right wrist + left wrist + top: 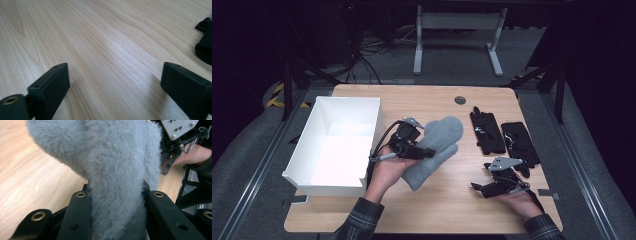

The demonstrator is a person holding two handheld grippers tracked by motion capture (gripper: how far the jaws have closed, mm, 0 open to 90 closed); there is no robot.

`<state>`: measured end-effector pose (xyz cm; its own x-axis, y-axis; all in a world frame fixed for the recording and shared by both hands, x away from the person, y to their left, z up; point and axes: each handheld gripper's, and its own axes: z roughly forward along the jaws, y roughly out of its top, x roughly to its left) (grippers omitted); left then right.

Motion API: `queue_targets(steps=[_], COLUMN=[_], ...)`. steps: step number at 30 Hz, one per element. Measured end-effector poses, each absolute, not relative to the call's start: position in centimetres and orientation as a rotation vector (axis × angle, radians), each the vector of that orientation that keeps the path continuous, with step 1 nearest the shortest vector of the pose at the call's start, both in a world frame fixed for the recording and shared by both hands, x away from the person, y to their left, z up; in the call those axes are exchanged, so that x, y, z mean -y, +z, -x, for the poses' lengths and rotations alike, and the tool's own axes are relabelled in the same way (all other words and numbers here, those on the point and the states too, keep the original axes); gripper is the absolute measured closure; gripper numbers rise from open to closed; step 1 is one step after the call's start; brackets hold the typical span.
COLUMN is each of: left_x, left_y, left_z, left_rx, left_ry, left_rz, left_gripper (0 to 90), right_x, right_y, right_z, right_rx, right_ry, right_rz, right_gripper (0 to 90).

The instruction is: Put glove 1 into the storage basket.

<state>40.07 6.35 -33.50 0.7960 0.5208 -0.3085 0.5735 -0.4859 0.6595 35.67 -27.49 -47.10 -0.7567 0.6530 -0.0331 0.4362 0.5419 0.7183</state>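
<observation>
Grey mittens [434, 150] | pinched between our left gripper [424, 152] jaws | right gripper [477, 187] wide, empty | risk: fluffy pair slips apart short of white box [304, 145]

The fuzzy mittens [435, 150] at the centre are pale grey. The box [307, 150] on the left is plain white. The two gloves [504, 135] on the right are black with small white marks. The table [447, 205] is light wood with fine grain. The near sleeves [359, 222] are dark plaid.
</observation>
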Motion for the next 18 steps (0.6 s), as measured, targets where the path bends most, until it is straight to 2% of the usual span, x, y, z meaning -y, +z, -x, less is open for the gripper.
queue_targets(steps=[5,18], left_x=[-7.6,-12.1], left_y=[-32.2,-28.8], left_z=[-40.0,-39.8], left_rx=[-0.834,-0.894], left_ry=[-0.049,0.039], left_rz=[-2.167,-2.107], left_gripper=[68.3,68.3], right_x=[27.4,27.4], right_y=[-47.2,-47.2], right_z=[-35.7,-35.7], right_rx=[-2.498,-2.499], right_ry=[1.017,1.013], right_rz=[-0.916,-0.918], right_gripper=[0.4,0.1])
